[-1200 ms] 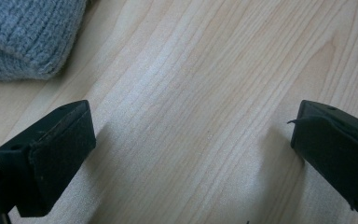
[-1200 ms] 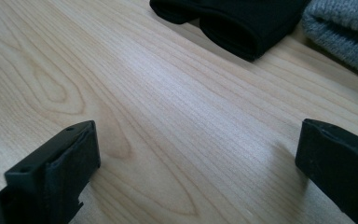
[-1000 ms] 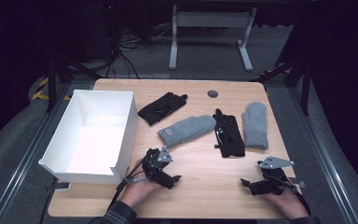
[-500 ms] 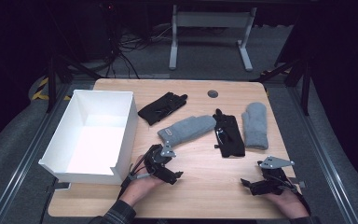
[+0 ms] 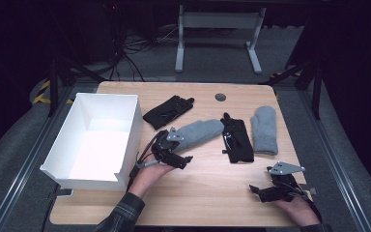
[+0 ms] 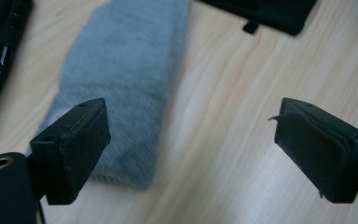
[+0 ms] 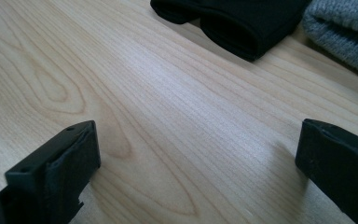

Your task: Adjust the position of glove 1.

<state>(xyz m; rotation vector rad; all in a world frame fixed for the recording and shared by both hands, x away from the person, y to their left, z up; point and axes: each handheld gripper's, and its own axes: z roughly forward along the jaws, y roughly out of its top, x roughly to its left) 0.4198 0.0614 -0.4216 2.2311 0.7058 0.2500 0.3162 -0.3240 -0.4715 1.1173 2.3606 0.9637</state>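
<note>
Left gripper [image 5: 186, 158] poised over the cuff end of the grey mitten [image 5: 198, 133], jaws spread wide though just now closing a little — nothing pinched between them. In the left gripper view, mitten [image 6: 126, 88] lying flat on the wooden surface [image 6: 242, 121], its cuff edge beside the left-hand jaw; bare wood between the jaws. Mitten placed near the middle of the surface [image 5: 207, 193], just right of the white box [image 5: 125, 145], stretched towards the black glove [image 5: 237, 141] at centre.

Right gripper [image 5: 258, 191] resting low at the near right corner, held in the right hand [image 5: 297, 208], jaws apart and empty. Right gripper view: bare wood between the jaws, cuff of the black glove [image 7: 235, 23] ahead, second grey mitten [image 7: 345, 32] at the upper right.

Second grey mitten [image 5: 264, 129] flat on the right side — just beside the black glove. Another black glove [image 5: 168, 111] further back, behind the first mitten. Box open-topped, on the left edge.
</note>
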